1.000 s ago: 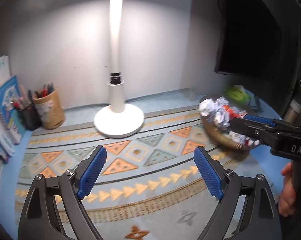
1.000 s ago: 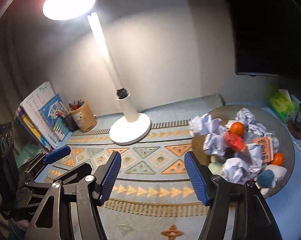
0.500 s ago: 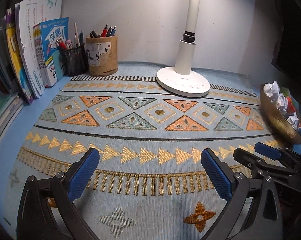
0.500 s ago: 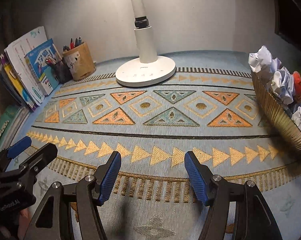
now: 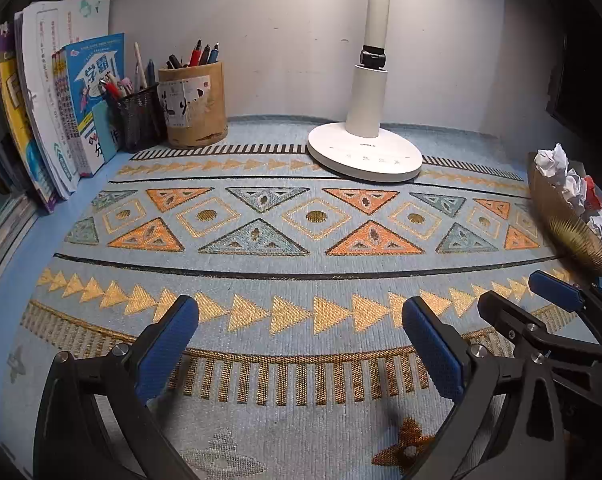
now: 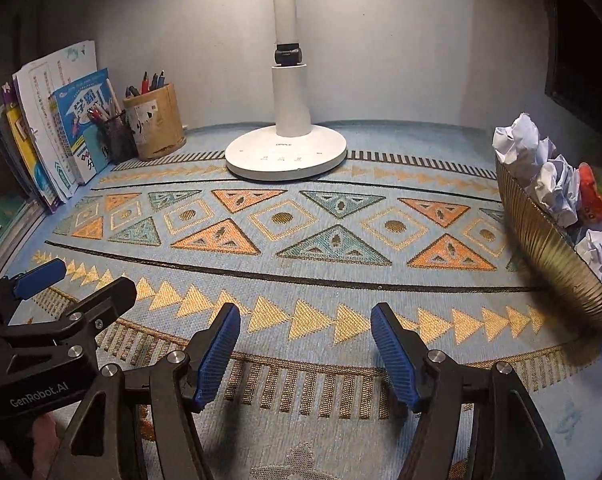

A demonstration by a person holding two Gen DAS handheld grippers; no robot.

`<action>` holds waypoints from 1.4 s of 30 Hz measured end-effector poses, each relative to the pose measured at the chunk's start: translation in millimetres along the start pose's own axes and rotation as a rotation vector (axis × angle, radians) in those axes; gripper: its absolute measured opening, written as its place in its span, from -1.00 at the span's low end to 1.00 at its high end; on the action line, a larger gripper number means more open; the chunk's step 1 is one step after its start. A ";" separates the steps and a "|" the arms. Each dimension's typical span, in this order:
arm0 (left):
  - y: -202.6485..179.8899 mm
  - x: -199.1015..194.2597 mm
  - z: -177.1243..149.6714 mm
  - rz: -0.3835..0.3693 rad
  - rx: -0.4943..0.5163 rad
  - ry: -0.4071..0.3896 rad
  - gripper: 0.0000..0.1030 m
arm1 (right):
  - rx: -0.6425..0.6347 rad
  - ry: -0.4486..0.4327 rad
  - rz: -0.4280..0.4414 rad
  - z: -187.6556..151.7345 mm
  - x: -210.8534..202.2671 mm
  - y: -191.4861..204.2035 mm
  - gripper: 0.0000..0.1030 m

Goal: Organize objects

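Centrally, a patterned mat (image 5: pixel 301 272) covers the blue desk: pale blue weave with orange and teal triangles, gold diamonds, rows of gold arrowheads and black lines.

Left gripper (image 5: pixel 301 332): black frame, blue ribbed pads, jaws spread wide with nothing between them, held low over the near part of the mat. It also shows at the left edge of the right wrist view (image 6: pixel 61 284).

Right gripper (image 6: pixel 305 344): same build, jaws likewise apart and holding nothing, low over the near mat; seen from the left wrist view it sits just to the right (image 5: pixel 541 300).

Bowl (image 6: pixel 549 256): gold, ribbed wall, standing at the right edge of the mat. Contents: crumpled white paper balls (image 6: pixel 517 140) heaped above the rim, and a red-orange item (image 6: pixel 589 192) among them whose kind cannot be told. The lower contents are hidden by the wall.

Desk lamp (image 5: pixel 365 152): white, round flat base at the back centre of the mat, upright stem with a black joint.

Wooden pen cup (image 5: pixel 193 108): back left, labelled, holding pens. Just beside it, a black mesh pen holder (image 5: pixel 137 120) with more pens.

Books and booklets (image 5: pixel 69 112): standing upright at the far left against the wall.
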State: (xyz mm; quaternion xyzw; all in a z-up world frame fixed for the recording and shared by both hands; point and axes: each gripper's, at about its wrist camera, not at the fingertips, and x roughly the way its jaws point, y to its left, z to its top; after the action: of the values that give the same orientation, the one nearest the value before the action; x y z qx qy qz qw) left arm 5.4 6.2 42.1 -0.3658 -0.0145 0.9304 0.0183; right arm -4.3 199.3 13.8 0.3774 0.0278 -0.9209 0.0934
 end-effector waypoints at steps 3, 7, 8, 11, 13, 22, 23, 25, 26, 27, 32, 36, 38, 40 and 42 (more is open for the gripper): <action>1.3 -0.8 -0.7 -0.011 -0.006 -0.007 0.97 | 0.023 0.001 0.017 0.1 0.3 -4.4 0.50; 2.9 -0.9 -0.9 -0.028 -0.015 -0.006 0.97 | 0.034 -0.009 0.018 0.2 -1.4 -5.4 0.57; 3.7 -0.5 -0.5 -0.027 -0.018 -0.005 0.97 | 0.034 -0.010 0.017 0.0 -1.8 -5.4 0.58; 4.5 0.5 -0.2 -0.031 -0.024 -0.001 0.97 | 0.039 -0.008 0.017 -0.2 -1.6 -6.0 0.62; 4.5 1.0 0.0 -0.033 -0.024 0.000 0.97 | 0.046 -0.009 0.023 -0.5 -1.9 -7.3 0.64; 7.0 1.8 0.3 -0.007 -0.051 0.006 0.97 | 0.074 -0.015 0.021 -0.3 -2.6 -14.1 0.77; 7.1 2.0 0.4 -0.007 -0.049 0.006 0.97 | 0.076 -0.014 0.021 -0.3 -2.4 -14.2 0.77; 6.1 2.0 0.2 -0.007 -0.044 0.005 0.97 | 0.074 -0.012 0.024 -0.4 -2.3 -14.0 0.77; 5.6 2.2 0.1 -0.007 -0.042 0.006 0.97 | 0.071 -0.013 0.022 -0.5 -2.4 -13.3 0.77; 5.7 2.7 0.0 -0.009 -0.041 0.008 0.97 | 0.069 -0.013 0.020 -0.4 -2.3 -13.1 0.77; 6.2 4.0 0.0 -0.009 -0.039 0.016 0.97 | 0.076 -0.010 0.023 -0.2 -1.6 -14.9 0.77; 4.7 8.1 0.0 0.006 -0.032 0.040 0.97 | 0.086 0.016 0.011 0.7 3.2 -16.9 0.77; 3.2 8.8 -0.3 0.015 -0.023 0.046 0.97 | 0.102 0.046 -0.010 1.2 9.1 -19.6 0.77; 1.4 10.5 -0.6 0.016 -0.012 0.056 0.97 | 0.113 0.069 -0.004 1.4 13.4 -21.9 0.77; -0.4 13.1 -1.2 0.016 -0.002 0.075 0.97 | 0.118 0.079 -0.008 1.3 15.3 -22.9 0.77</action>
State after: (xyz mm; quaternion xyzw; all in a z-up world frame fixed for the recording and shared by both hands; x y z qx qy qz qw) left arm -3.4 7.2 32.4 -0.4008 -0.0116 0.9160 0.0111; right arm -20.2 219.3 3.6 0.4182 -0.0212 -0.9057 0.0662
